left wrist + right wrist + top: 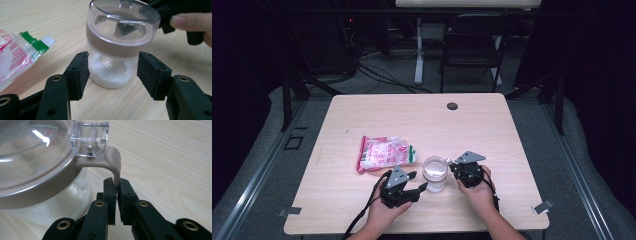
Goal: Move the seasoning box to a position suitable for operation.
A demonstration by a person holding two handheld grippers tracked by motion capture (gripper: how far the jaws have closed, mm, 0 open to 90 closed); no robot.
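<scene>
A small clear jar (435, 174) stands upright on the pale wooden worktop (492, 125), low and just right of centre in the high view, between the two grippers. It has a clear domed lid (124, 15) seated in a tan band (117, 42), and white powder fills its lower part.

The left gripper (419, 188), lower centre of the high view, points at the jar from the left. In the left gripper view its jaws stand apart on either side of the jar's lower body, one pad (81, 72) just beside the glass and the other with a gap showing; neither visibly presses on it.

The right gripper (452, 164) sits just to the right of the jar. In the right gripper view its jaws are clamped together on the tan tab (115, 167) that curves down from the lid's clear hinge (the tab's end is pinched between the pads).

A red-and-white plastic pouch (384, 153) with a green edge lies flat to the upper left of the jar, apart from it.
</scene>
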